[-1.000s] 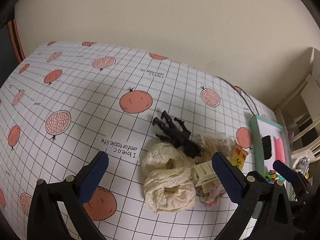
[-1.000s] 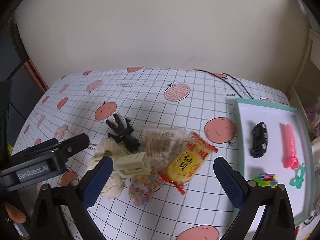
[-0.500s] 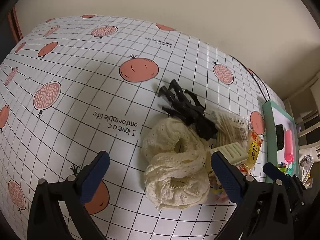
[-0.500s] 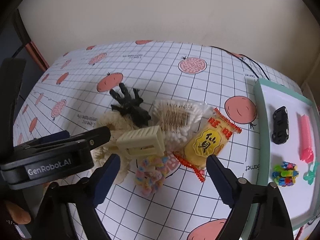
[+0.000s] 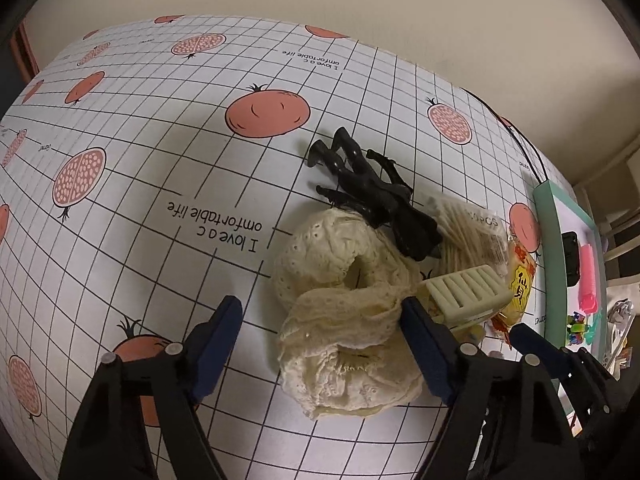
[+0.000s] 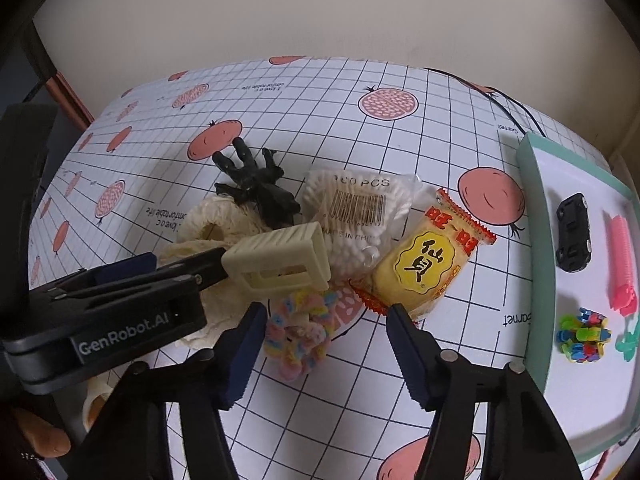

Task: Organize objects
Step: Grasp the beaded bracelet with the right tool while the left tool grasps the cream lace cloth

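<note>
Both grippers hang spread wide over the pile on the gridded tablecloth (image 6: 460,128): the left gripper (image 5: 320,344) straddles the cream lace scrunchie (image 5: 340,320), the right gripper (image 6: 326,344) brackets the pastel scrunchie (image 6: 300,332). Neither holds anything. The cream hair claw clip (image 6: 280,264) rests partly on the lace, its long axis running left to right, so a lift could drag it off. The snack packet (image 6: 424,264) touches the right finger and points diagonally toward the tray (image 6: 532,200).
</note>
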The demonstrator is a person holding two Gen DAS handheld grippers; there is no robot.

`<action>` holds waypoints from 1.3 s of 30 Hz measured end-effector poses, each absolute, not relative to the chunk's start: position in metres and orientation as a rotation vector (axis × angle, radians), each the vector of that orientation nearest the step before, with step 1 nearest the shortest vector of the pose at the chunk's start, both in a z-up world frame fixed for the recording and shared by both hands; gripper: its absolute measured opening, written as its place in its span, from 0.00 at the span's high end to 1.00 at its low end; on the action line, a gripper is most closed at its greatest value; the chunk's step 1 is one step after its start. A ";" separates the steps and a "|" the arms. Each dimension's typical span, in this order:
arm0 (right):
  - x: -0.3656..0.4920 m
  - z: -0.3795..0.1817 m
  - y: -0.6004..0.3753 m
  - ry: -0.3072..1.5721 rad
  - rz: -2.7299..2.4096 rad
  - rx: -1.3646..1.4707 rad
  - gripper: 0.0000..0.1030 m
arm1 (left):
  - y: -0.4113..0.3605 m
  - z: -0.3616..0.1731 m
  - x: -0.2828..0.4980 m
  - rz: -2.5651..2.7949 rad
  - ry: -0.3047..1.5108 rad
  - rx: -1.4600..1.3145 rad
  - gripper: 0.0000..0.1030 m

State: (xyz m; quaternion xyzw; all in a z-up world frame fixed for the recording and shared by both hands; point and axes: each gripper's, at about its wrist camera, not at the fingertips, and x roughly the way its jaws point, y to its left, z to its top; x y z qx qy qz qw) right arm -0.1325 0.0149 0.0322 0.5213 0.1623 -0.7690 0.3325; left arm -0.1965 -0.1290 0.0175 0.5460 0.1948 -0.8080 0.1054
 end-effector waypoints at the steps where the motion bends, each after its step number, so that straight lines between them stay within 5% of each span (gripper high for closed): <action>1: -0.132 0.032 0.015 0.424 -2.006 1.365 0.41 | -0.129 0.018 -0.197 -2.382 0.573 1.609 0.24; 15: -0.136 0.027 0.018 0.410 -1.970 1.402 0.70 | -0.123 0.010 -0.200 -2.382 0.552 1.640 0.45; 39: -0.146 0.035 0.032 0.371 -1.972 1.400 0.84 | -0.126 0.016 -0.197 -2.369 0.532 1.608 0.70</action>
